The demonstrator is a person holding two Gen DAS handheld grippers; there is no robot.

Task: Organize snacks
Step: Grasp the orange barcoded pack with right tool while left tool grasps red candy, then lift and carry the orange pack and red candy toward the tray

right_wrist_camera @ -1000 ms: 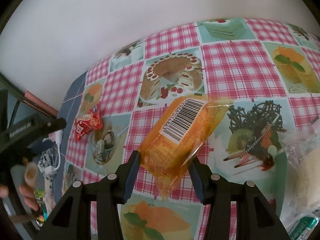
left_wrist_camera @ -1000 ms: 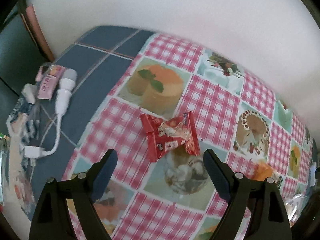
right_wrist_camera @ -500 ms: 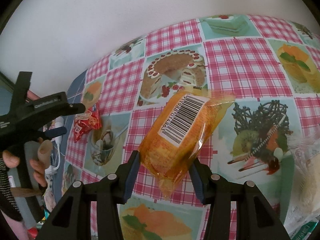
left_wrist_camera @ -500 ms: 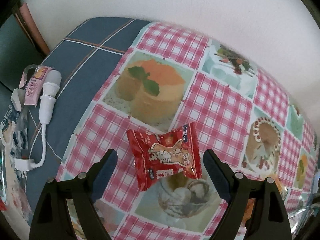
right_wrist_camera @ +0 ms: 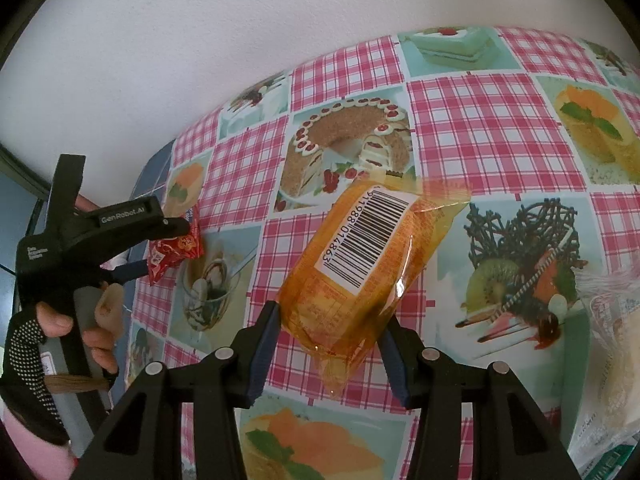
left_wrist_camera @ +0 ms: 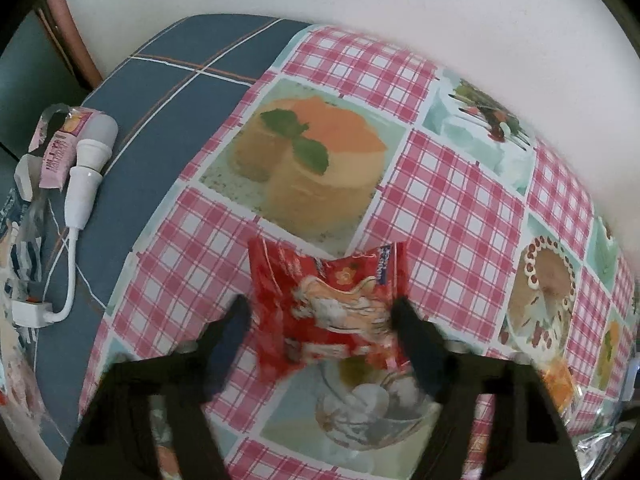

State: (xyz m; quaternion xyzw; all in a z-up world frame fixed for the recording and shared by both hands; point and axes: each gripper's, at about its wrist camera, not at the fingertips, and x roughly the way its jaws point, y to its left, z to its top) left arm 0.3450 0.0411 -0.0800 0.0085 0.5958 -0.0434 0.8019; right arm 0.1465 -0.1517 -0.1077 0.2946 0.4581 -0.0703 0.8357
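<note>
Bench: we see a bench (left_wrist_camera: 448, 208) under a pink-check cloth printed with cakes, with a white wall behind.
Left tongs: our left tongs (left_wrist_camera: 320, 312) have just been closing, the red snack packet (left_wrist_camera: 332, 304) between the jaws; blur hides whether the pads press it.
Right tongs: our right tongs (right_wrist_camera: 330, 320) pinch the orange packet (right_wrist_camera: 360, 264), barcode up, tilted above the cloth.
Bench edge: a white plug and cable (left_wrist_camera: 82, 184) lie on blue cloth.

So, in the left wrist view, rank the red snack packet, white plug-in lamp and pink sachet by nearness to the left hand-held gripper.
1. Red snack packet, between the left hand-held gripper's fingers.
2. White plug-in lamp, far left.
3. Pink sachet, just beyond it.
</note>
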